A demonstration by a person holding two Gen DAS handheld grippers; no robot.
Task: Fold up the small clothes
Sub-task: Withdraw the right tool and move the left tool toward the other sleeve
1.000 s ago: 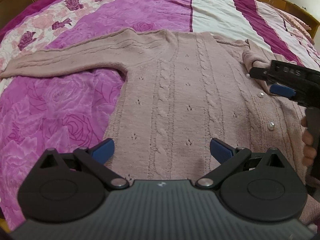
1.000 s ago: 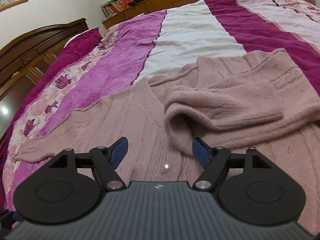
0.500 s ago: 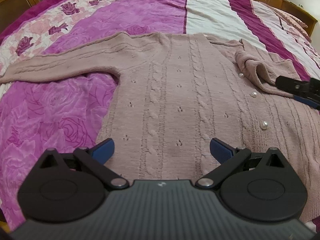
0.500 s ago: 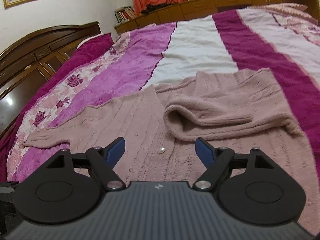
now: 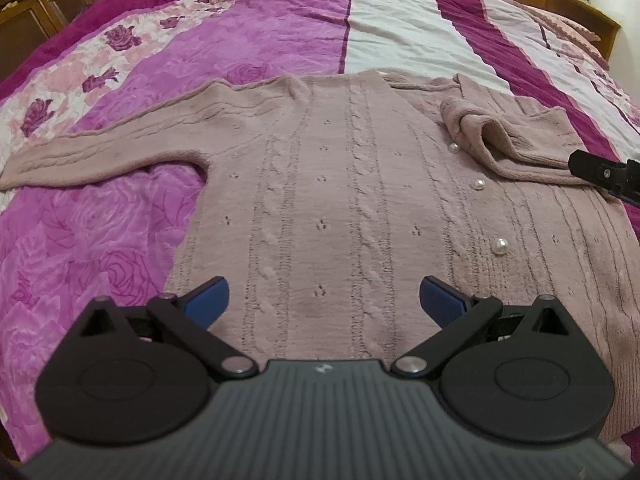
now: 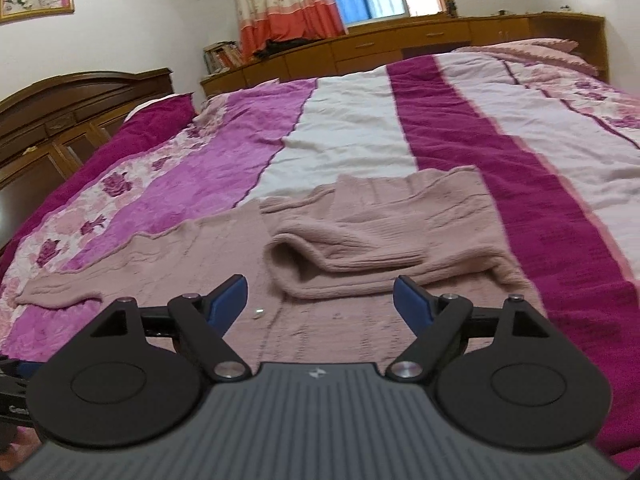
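So, one sleeve in, one sleeve to go on the pink cardigan [image 5: 328, 200].

It lies flat across the middle of the left wrist view, on the striped bed [image 5: 400, 28]. The right sleeve [image 5: 516, 140] is folded over the chest at the upper right, beside the pearl buttons [image 5: 500, 246]; the left sleeve [image 5: 100, 148] stretches out toward the left edge. The left claw [image 5: 322, 300] is spread wide over the hem, nothing between the pads. The right claw [image 6: 320, 300] is spread too and empty, its jaws having just opened a bit more; it's clear of the folded sleeve. My guess on handling: soft, light, floppy knit that sags and stretches if you pinch a single layer. I'd grab the outstretched sleeve at its cuff, where the ribbing is thicker, and avoid the buttons, since pads could slip on them.
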